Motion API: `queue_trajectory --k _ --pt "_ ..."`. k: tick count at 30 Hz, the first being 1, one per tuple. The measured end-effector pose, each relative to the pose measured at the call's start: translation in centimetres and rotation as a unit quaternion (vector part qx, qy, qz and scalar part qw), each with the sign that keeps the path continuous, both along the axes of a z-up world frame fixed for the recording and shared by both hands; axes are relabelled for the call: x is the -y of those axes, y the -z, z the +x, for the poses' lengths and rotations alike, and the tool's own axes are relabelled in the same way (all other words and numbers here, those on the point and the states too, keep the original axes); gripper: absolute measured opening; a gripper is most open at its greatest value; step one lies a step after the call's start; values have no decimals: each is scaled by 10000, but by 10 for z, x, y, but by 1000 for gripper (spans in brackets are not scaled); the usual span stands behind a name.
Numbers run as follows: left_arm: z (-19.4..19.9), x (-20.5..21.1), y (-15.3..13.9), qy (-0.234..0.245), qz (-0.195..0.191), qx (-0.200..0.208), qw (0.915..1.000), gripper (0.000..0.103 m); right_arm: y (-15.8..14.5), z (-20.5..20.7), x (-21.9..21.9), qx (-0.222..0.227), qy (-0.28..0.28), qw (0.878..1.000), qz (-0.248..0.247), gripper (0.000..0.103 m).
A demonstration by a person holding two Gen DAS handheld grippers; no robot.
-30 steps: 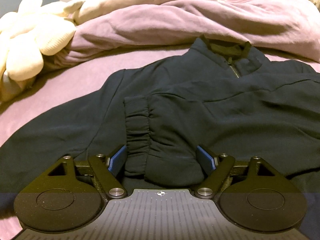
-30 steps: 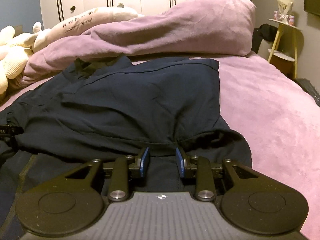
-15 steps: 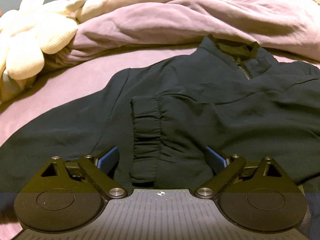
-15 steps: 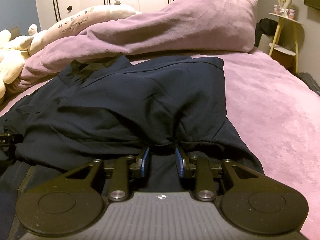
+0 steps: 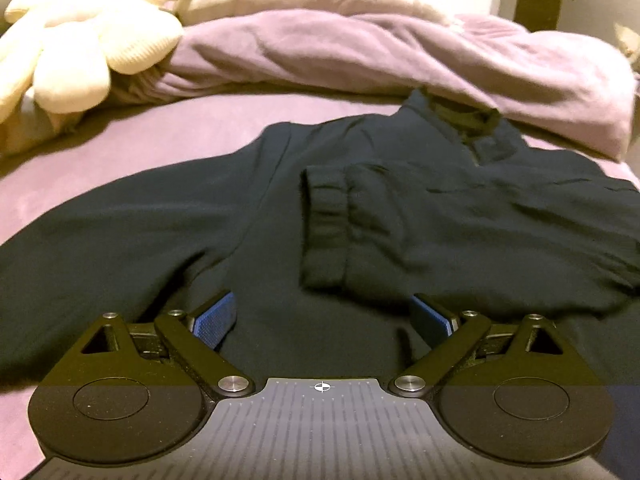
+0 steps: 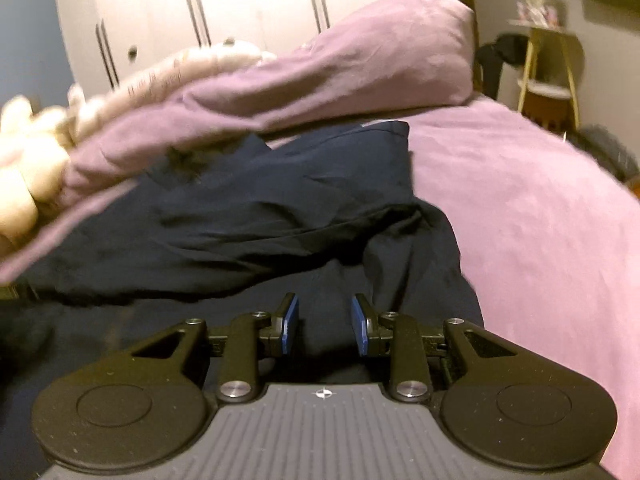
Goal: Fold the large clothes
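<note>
Since a second ago the left gripper (image 5: 322,314) has drawn back from the folded-in sleeve (image 5: 460,236): the elasticated cuff (image 5: 324,232) that sat between its blue pads then now lies clear ahead of them, and the jaws have spread wider. In the left wrist view this gripper stands wide open and empty, low over the front of the dark navy zip-up jacket (image 5: 240,220). The jacket lies spread on the mauve plush bedspread (image 5: 140,144), its collar (image 5: 460,114) tucked against the heaped mauve duvet (image 5: 360,52). Its other sleeve (image 5: 100,240) runs out to the left, not yet folded. A cream plush toy (image 5: 72,52) rests at the far left.

In the right wrist view the right gripper (image 6: 325,324) has pulled away from the fold of cloth that hung at its pads half a second ago. Its jaws stand at a narrow gap with nothing visibly between them, over the jacket's (image 6: 280,208) lower right part, whose folded side now lies looser and rumpled. The picture is blurred, which suggests motion.

The jacket looks soft, light and limp, so it should drape and crease readily. The outstretched sleeve is probably best taken at its cuff or shoulder seam, where the thicker cloth gives the pads something to pinch.
</note>
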State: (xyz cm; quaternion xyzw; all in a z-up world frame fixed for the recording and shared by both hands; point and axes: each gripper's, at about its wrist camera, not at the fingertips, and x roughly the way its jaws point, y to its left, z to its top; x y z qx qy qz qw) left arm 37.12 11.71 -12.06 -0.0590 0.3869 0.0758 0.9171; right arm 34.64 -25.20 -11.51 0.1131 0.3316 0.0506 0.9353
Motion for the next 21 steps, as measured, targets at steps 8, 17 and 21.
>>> queue_trajectory --k 8,17,21 --pt "-117 -119 -3 -1708 -1549 456 9720 97 9 -84 19 -329 387 9961 728 37" --pt "-166 -248 44 -3812 -3784 1313 8332 71 6 -90 21 -446 485 9938 894 38" --pt "-172 -277 59 -4357 -4327 1647 7719 59 6 -86 22 -463 470 9935 925 38"
